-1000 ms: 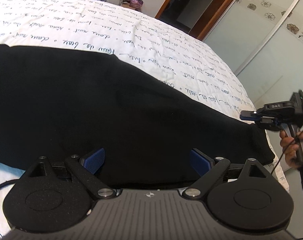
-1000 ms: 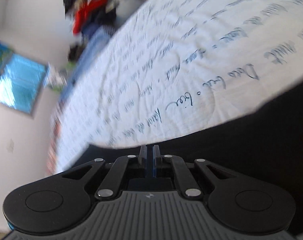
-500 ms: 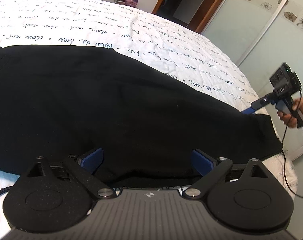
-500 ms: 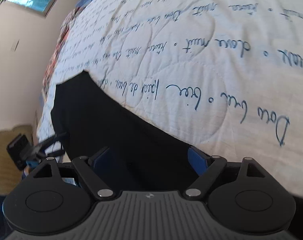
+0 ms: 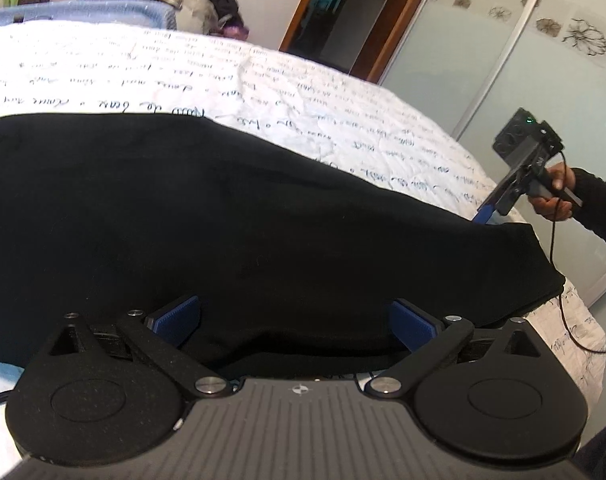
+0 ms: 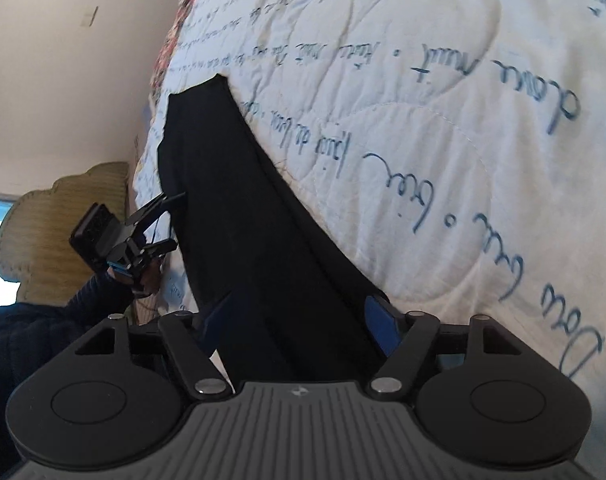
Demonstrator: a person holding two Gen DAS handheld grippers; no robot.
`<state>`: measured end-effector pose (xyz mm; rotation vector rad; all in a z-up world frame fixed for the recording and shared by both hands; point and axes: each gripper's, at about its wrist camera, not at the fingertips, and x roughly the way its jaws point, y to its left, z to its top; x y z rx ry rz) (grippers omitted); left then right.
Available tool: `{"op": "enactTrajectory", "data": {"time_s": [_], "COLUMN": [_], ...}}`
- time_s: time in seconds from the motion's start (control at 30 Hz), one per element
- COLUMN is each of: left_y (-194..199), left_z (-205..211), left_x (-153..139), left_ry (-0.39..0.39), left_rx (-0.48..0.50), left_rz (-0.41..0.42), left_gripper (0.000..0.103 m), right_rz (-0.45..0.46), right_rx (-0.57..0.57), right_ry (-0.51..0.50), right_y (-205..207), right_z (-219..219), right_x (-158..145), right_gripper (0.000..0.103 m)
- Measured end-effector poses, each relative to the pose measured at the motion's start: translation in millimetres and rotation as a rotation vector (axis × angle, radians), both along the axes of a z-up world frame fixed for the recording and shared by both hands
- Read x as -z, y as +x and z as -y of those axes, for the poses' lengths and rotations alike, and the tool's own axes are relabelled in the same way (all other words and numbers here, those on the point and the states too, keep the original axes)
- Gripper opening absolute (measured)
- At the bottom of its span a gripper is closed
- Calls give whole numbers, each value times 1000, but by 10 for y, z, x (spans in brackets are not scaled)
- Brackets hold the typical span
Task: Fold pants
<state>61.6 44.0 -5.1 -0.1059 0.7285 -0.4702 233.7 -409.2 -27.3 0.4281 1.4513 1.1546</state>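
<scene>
From my left claw [image 5: 295, 320] I look across a white quilted bedspread [image 5: 263, 80] printed with rows of blue cursive; from my right claw [image 6: 299, 328] the script appears upside down, and I think the nearest words read "bien" and "douce nuit", though the slant makes me unsure. The black pants [image 5: 223, 220] lie flat on the bed, a long, plain, dark strip running from one claw to the other. At the left claw, its blue pads stand wide apart and are opening a touch more, with a raised edge of the pants between them but not pinched. At the right claw, the pads are apart and closing, with the pants' end between them, unpressed.
</scene>
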Motion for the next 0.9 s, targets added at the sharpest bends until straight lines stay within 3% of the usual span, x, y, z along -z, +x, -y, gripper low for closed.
{"op": "enactTrajectory", "data": {"time_s": [0.13,0.37,0.4,0.43,0.5,0.73,0.9], "left_y": [-150,-187,-190,-206,-228,-229,-241], "left_z": [80,64,66,56,52,-12,-24], "left_x": [106,111,111,108,106,85,77], "left_ry": [54,20,20,16,3,-32,-47], "left_rx": [15,8,7,6,5,6,5], "left_rz": [103,107,108,108,107,103,101], "left_gripper": [102,102,102,102,102,102,102], "right_rz": [32,47,51,50,26,-79,-75], "right_rx": [-64,-167,-176,-177,-155,-14,-27], "right_ry": [39,127,135,133,104,186,128], "right_y": [19,-65,-70,-58,4,234,199], "right_z": [-142,-435,-442,-441,-415,-131,-131], "right_x": [-52,-120,-130,-113,-7,179,241], "right_gripper": [69,69,66,50,26,24,22]}}
